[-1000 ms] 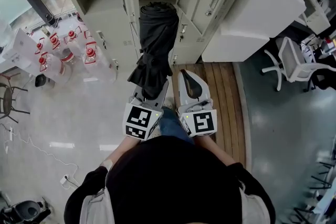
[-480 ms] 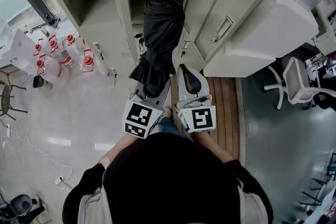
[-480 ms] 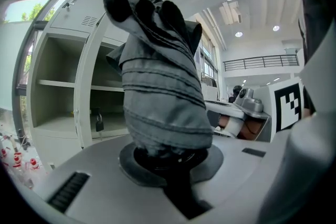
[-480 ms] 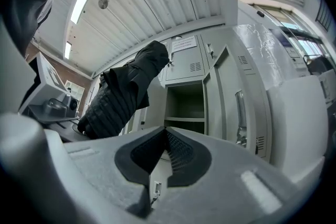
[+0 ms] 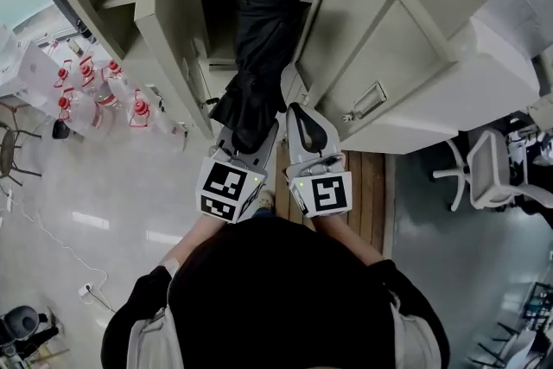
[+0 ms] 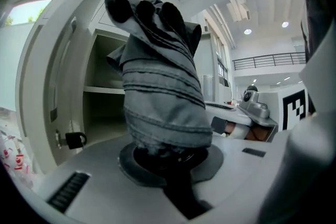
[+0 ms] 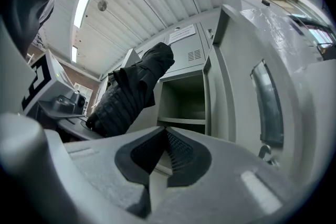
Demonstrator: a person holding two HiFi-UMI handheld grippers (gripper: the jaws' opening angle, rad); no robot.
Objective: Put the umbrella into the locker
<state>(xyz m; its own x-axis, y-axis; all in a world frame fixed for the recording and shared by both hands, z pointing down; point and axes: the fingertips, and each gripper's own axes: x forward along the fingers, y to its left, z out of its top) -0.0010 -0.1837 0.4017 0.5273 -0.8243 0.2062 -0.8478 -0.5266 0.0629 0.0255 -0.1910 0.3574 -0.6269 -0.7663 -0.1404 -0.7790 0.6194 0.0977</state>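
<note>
your left gripper grasps the folded black umbrella by its lower end, facing the open locker; your right gripper is clenched empty alongside.

Both arms are stretched forward from the chest, with the left forearm and right forearm drawn in close. The two claws are held side by side, just apart. The left claw is clamped on the lower end of a folded umbrella, which juts out past its tips. The right claw is carried empty, its jaws brought together at the tips.
</note>
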